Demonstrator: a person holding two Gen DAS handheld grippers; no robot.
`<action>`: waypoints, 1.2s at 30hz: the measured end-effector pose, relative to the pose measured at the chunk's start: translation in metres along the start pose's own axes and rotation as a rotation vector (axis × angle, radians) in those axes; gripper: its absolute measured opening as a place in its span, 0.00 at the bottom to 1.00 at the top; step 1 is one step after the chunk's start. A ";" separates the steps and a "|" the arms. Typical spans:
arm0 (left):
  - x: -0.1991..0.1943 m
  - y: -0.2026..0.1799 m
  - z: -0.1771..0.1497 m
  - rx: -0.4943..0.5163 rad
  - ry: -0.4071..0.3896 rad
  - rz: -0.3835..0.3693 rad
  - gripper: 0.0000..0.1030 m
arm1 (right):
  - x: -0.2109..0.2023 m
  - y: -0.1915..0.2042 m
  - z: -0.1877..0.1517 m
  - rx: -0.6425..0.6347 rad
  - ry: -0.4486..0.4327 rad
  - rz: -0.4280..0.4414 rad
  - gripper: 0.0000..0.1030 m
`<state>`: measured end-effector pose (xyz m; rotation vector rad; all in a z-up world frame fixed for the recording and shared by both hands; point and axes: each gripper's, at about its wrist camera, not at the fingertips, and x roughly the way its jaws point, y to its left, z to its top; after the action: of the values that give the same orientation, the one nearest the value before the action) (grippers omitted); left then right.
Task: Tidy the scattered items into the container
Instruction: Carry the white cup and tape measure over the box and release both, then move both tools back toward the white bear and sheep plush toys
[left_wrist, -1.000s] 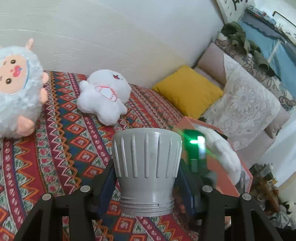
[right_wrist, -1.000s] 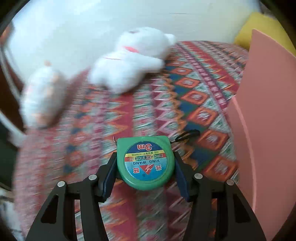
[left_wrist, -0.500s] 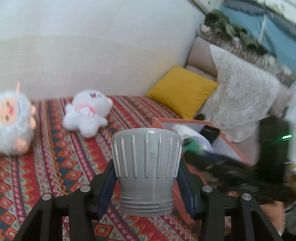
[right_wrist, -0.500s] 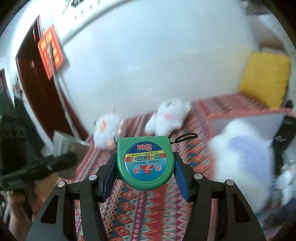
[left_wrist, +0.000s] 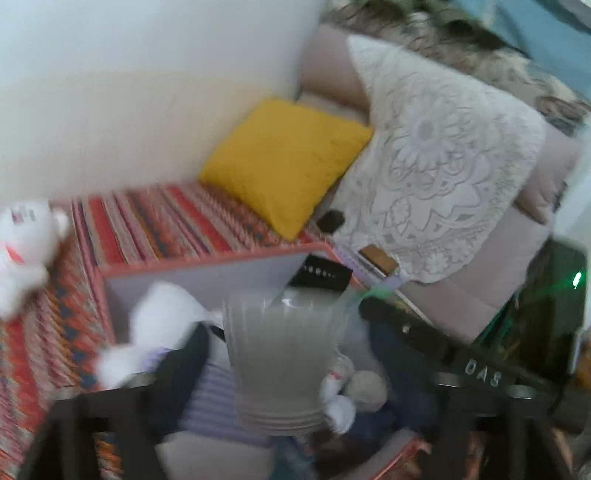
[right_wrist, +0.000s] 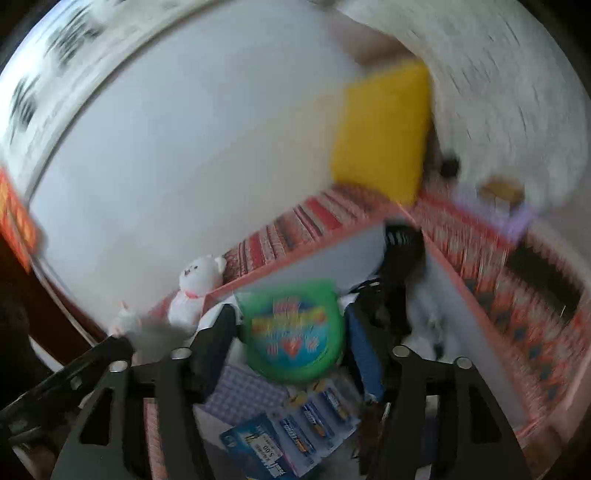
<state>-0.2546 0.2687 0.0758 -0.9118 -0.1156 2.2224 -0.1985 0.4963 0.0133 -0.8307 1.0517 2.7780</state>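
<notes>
Left tool (left_wrist: 284, 369) grips a grey cup (left_wrist: 282, 358); right tool (right_wrist: 291, 347) grips a green tape measure (right_wrist: 291, 330), both above the box (right_wrist: 306, 258).

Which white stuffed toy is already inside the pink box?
The white plush with the purple striped part, lying inside the pink box. The other white plush lies outside it on the patterned blanket.

Left gripper (left_wrist: 284, 365) fingers clamp a grey ribbed object; right gripper (right_wrist: 291, 332) fingers clamp a green disc, both blurred.
</notes>
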 end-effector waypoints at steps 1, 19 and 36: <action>0.002 -0.003 -0.003 0.014 -0.006 0.039 0.91 | -0.002 -0.005 0.001 0.017 -0.009 -0.011 0.92; -0.056 -0.018 -0.041 0.255 -0.167 0.409 0.98 | -0.027 0.083 -0.038 -0.200 -0.059 0.056 0.95; -0.180 0.199 -0.101 -0.127 -0.151 0.674 0.99 | 0.047 0.252 -0.154 -0.463 0.131 0.170 1.00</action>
<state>-0.2183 -0.0133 0.0387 -0.9434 -0.0174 2.9372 -0.2259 0.2001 0.0443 -1.0203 0.5090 3.2093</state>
